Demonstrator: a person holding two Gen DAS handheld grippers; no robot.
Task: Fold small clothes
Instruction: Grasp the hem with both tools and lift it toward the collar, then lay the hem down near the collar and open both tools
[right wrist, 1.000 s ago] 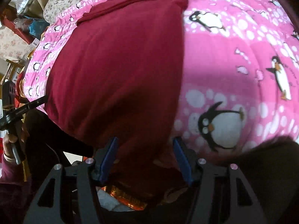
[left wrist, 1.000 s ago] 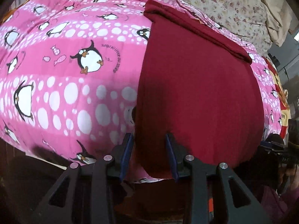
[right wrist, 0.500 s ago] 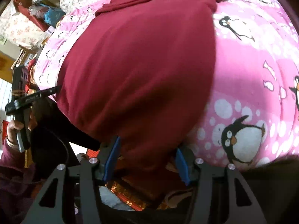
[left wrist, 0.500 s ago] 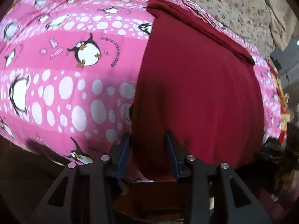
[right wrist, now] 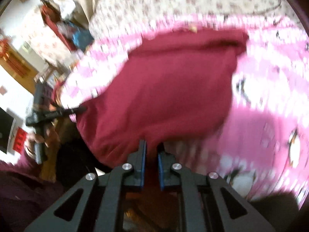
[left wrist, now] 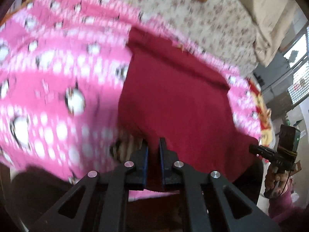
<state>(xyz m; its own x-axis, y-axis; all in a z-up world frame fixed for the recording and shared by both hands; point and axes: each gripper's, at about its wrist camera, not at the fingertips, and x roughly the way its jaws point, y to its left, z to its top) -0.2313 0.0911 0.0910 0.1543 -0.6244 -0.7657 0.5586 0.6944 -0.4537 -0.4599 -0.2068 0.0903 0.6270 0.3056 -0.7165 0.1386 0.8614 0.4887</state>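
A dark red garment (left wrist: 173,96) lies spread on a pink penguin-print blanket (left wrist: 48,77); it also shows in the right wrist view (right wrist: 170,92). My left gripper (left wrist: 153,147) is shut on the garment's near left corner. My right gripper (right wrist: 151,148) is shut on its near right corner. Both near corners are raised off the blanket, and the bedding beneath shows under the lifted hem. The far end of the garment is a folded band (left wrist: 177,58). Both views are motion-blurred.
A floral bedsheet (left wrist: 193,15) lies beyond the pink blanket (right wrist: 270,96). The right gripper's handle (left wrist: 278,154) shows at the left wrist view's right edge, the left gripper's handle (right wrist: 40,116) at the right wrist view's left. Shelves and clutter (right wrist: 63,29) stand at the far left.
Both grippers have closed from open onto the garment's near hem and lifted it; both views tilted upward, showing more floral sheet and room.
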